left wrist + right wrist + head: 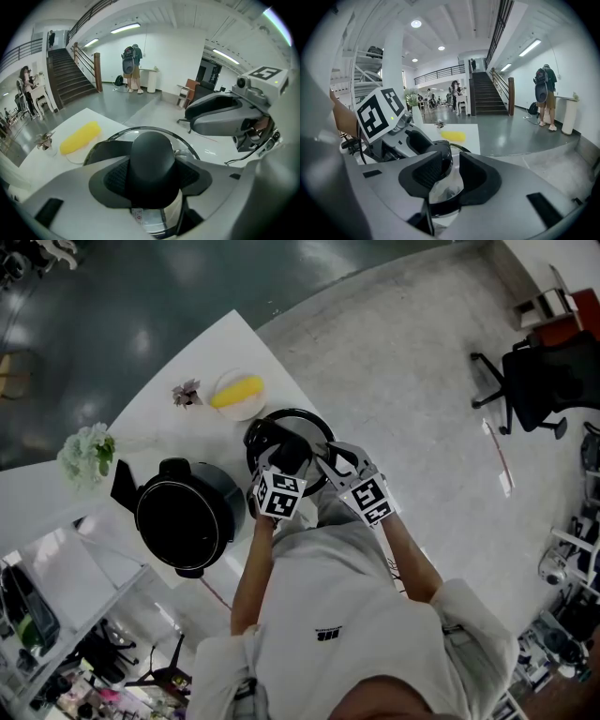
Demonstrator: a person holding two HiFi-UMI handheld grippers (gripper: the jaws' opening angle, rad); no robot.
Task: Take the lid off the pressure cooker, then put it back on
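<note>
Clamping domed black knob, left tongs, right tongs ajar astride glass lid

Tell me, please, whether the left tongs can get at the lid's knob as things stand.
Yes, it looks so: the left tongs are closed on the black knob of the lid, a pad on each side, and nothing stands in the way.

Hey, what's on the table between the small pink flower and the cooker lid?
A yellow corn-like object in a white dish lies between the flower and the lid, clearest in the head view.
</note>
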